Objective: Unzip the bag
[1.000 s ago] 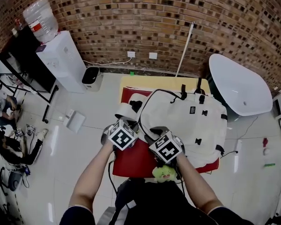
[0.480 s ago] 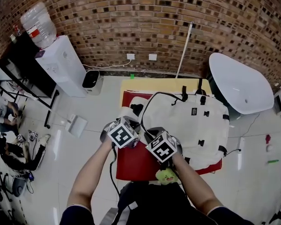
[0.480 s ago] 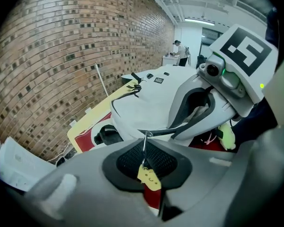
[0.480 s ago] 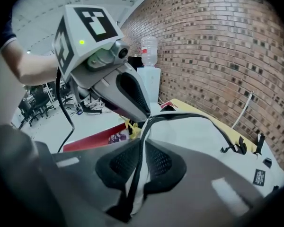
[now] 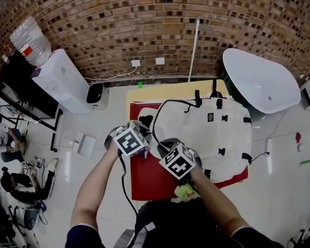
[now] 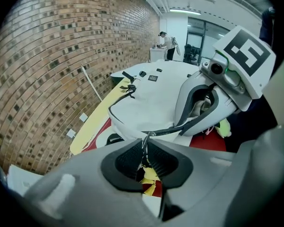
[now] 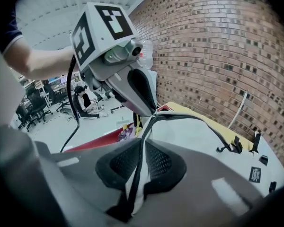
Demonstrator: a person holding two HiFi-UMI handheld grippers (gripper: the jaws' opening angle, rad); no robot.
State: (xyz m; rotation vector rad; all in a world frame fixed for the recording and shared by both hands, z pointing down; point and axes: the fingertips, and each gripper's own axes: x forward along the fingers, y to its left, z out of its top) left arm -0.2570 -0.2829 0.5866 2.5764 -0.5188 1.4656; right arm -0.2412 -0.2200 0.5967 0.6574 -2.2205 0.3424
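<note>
A white backpack with a black zipper lies on the red-covered table. Both grippers meet at its near-left corner. In the left gripper view, my left gripper has the metal zipper pull pinched between its pads; its jaws have just been opening a little, and the pull still sits between them. My right gripper has just closed and is shut on the bag's zipper edge, white fabric and black tape between the pads. From above, the left gripper and right gripper nearly touch.
A green plush toy lies at the table's near edge by my right arm. A yellow tabletop shows beyond the red cloth. A white tub stands at the right, a water dispenser at the left, the brick wall behind.
My left gripper has lifted slightly and rolled, drawing away from the right gripper with the pull. The right gripper has stayed in place on the bag's edge.
</note>
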